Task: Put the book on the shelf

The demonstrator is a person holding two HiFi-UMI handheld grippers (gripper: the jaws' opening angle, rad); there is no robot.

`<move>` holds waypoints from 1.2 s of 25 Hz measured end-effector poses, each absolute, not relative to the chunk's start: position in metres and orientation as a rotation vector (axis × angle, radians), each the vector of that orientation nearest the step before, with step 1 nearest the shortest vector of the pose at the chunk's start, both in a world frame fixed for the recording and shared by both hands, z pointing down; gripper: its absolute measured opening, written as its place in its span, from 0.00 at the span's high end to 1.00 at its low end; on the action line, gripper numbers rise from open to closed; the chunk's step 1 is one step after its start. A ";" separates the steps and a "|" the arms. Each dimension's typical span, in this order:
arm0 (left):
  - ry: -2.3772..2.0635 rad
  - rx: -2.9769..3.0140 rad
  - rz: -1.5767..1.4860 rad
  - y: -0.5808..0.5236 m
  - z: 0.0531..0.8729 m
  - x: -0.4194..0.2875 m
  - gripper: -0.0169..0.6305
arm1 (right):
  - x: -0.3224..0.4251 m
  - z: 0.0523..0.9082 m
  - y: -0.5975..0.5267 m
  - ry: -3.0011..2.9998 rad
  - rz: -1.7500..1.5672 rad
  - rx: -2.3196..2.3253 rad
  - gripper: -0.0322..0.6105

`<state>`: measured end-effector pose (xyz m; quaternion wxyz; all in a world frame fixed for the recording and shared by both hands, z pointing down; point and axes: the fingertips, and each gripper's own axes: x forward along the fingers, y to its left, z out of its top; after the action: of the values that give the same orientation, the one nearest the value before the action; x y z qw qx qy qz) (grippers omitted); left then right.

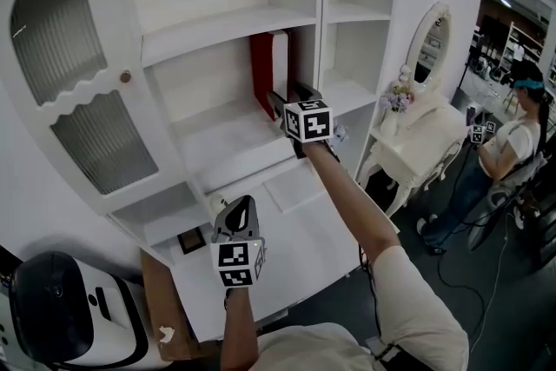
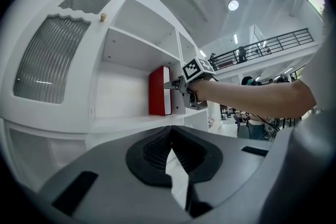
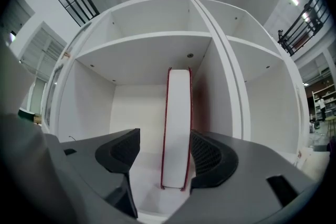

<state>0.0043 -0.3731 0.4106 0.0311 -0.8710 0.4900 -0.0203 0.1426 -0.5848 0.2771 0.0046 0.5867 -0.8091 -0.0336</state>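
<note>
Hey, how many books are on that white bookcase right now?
1. The red book stands upright on the middle shelf, near its compartment's right wall, between the right gripper's open jaws. Other open shelves show none; the ribbed door could hide more.

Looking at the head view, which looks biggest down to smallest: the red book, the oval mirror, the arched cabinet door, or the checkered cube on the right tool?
1. Door, by far.
2. Book and mirror: much alike, so I won't rank them.
3. Cube, smallest, though nearest the camera.
</note>
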 end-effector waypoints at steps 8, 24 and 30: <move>1.500 -2.693 -0.088 -0.373 0.414 0.006 0.95 | 0.142 0.281 -0.547 -2.578 -0.171 1.836 0.45; 1.492 -2.727 -0.056 -0.356 0.415 0.002 0.95 | 0.137 0.296 -0.461 -2.593 -0.332 1.819 0.46; 1.494 -2.735 -0.017 -0.352 0.415 -0.002 0.95 | 0.121 0.314 -0.428 -2.557 -0.449 1.831 0.46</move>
<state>-0.0024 -0.3519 0.4150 0.0125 -0.8775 0.4794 -0.0054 0.1209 -0.4280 0.3142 -0.0174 0.5762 -0.8048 -0.1413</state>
